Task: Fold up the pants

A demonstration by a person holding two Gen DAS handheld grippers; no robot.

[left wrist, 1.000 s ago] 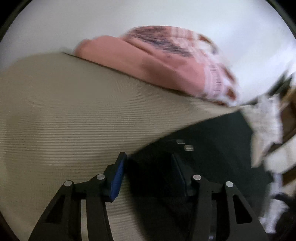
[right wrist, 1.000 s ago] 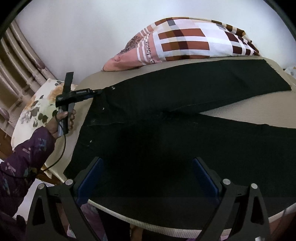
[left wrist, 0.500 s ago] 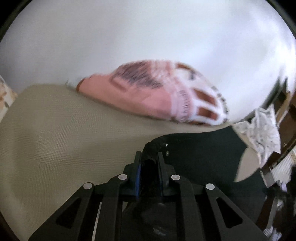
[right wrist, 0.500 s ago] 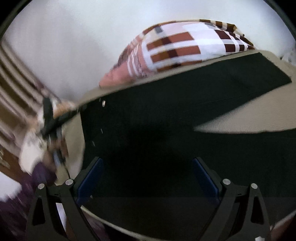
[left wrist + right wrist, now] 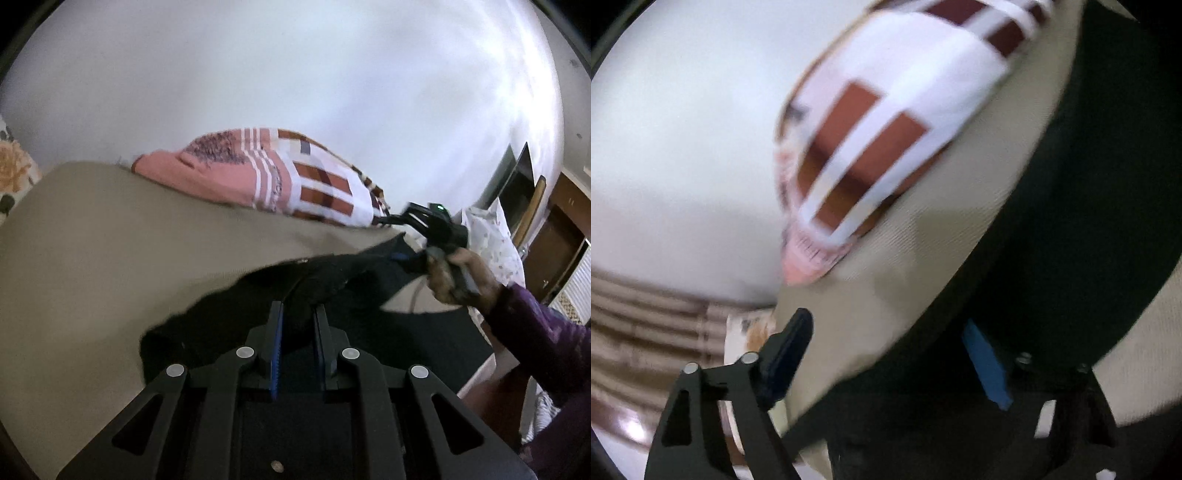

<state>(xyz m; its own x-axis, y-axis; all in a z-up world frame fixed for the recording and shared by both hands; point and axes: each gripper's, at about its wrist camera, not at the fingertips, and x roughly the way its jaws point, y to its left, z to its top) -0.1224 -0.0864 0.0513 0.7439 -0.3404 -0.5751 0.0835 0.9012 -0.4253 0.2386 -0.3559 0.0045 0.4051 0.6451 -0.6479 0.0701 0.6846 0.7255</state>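
Black pants (image 5: 229, 314) lie on a beige bed (image 5: 110, 251). My left gripper (image 5: 297, 317) is shut on a raised fold of the pants' edge and holds it a little above the bed. In the left wrist view my right gripper (image 5: 428, 225) shows at the right, held by a hand in a purple sleeve, over the far side of the pants. In the blurred, tilted right wrist view the right gripper (image 5: 882, 339) is open with its jaws wide apart, low over the pants (image 5: 1052, 240) and their edge, holding nothing.
A pink, white and brown checked pillow (image 5: 288, 177) lies at the back of the bed against the white wall; it also shows in the right wrist view (image 5: 897, 110). A floral cloth (image 5: 491, 236) and wooden furniture (image 5: 554, 236) stand at the right.
My left gripper closed on the pants' edge and lifted it. My right gripper swung left and tilted, now low over the pants' edge, still open.
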